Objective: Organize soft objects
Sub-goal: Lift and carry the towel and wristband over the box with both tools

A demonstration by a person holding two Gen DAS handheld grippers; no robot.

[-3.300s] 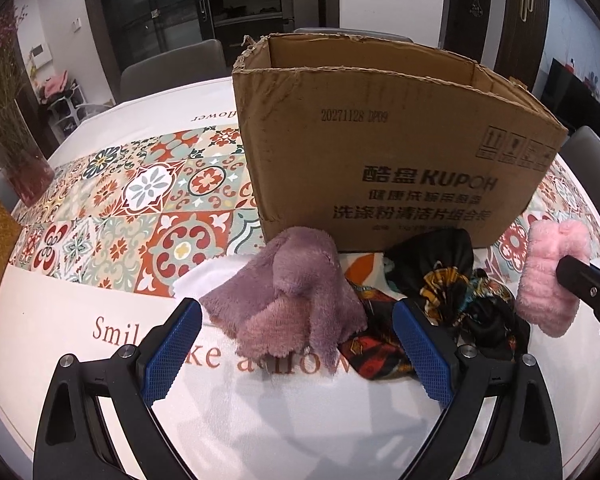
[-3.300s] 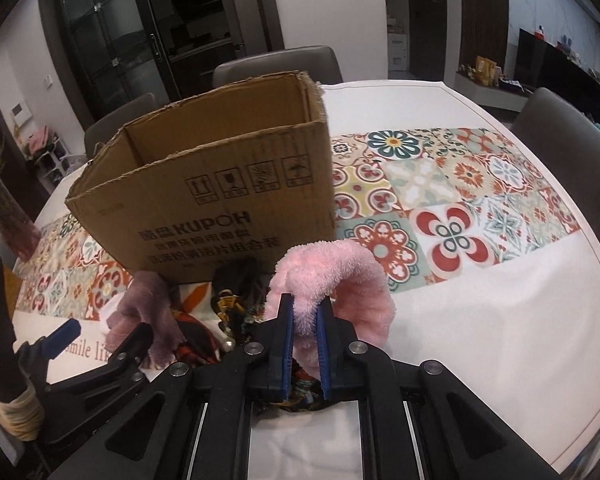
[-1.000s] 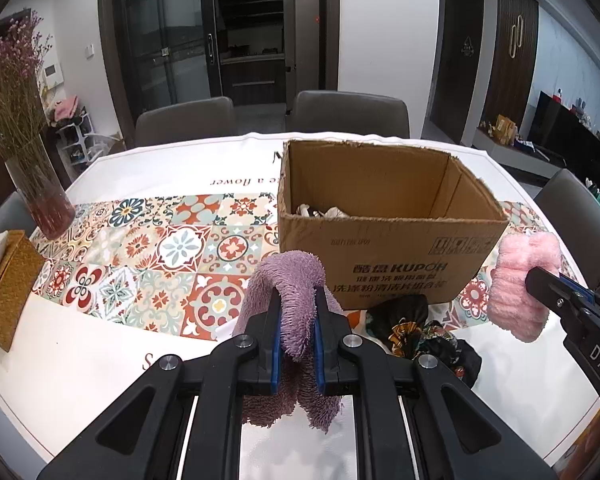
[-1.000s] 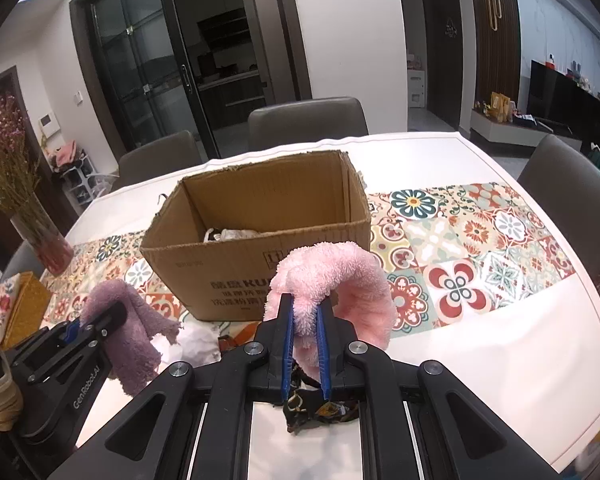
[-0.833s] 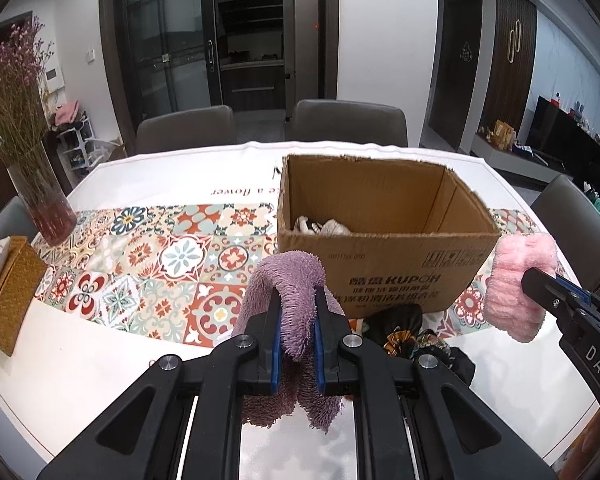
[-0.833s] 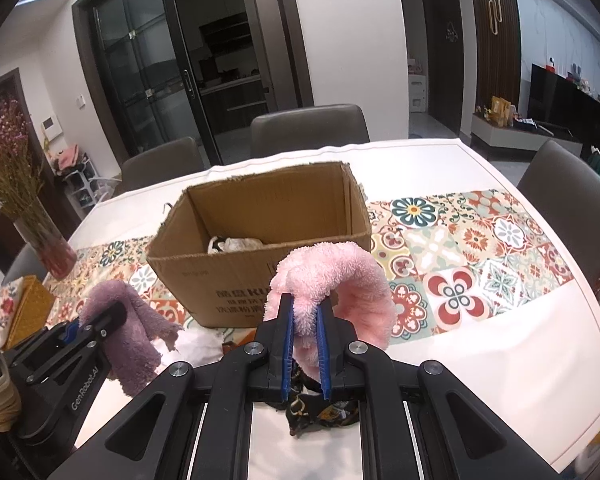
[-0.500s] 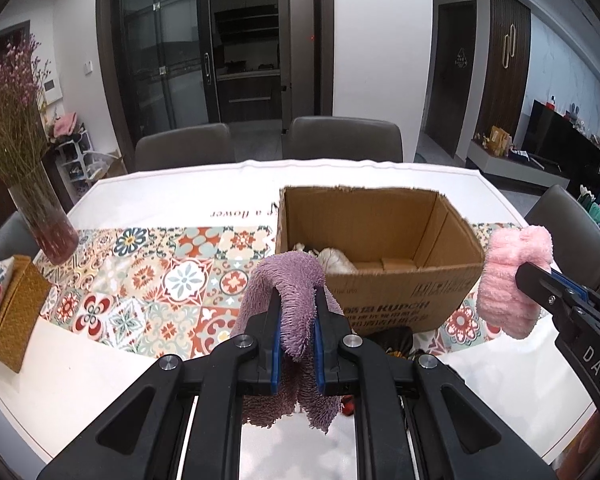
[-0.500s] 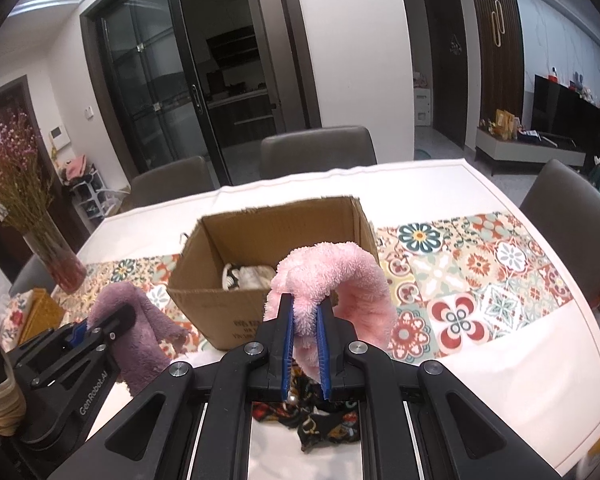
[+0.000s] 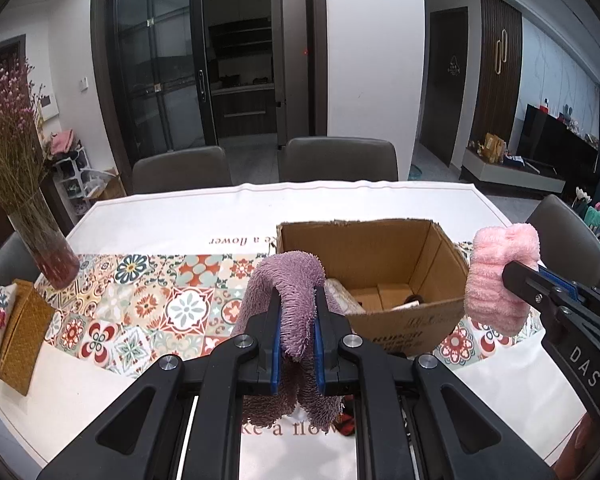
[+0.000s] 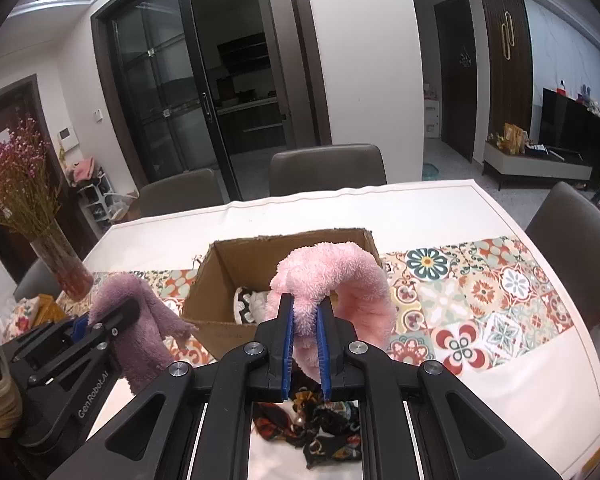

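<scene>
Purple cloth (image 9: 290, 280) and pink cloth (image 10: 332, 272) now hang higher above box (image 9: 416, 316).

- Right gripper (image 9: 518, 276) body: "DAS".
- Left gripper (image 10: 100, 322) body: "GenRobot.AI".
- Cardboard box (image 9: 412, 326) near face: "KUPOH", upside down.
- Tablecloth (image 9: 236, 216) far edge: "a flower", inverted; near edge: "ke a flow".

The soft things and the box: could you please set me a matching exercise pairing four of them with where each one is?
Things:
1. purple cloth
2. pink cloth
3. patterned scarves
4. white bundle

Places:
A. inside the box
B. in the right gripper
C. on the table, below the grippers
D. in the left gripper

Pairs: 1-D, 2-B, 3-C, 4-A
</scene>
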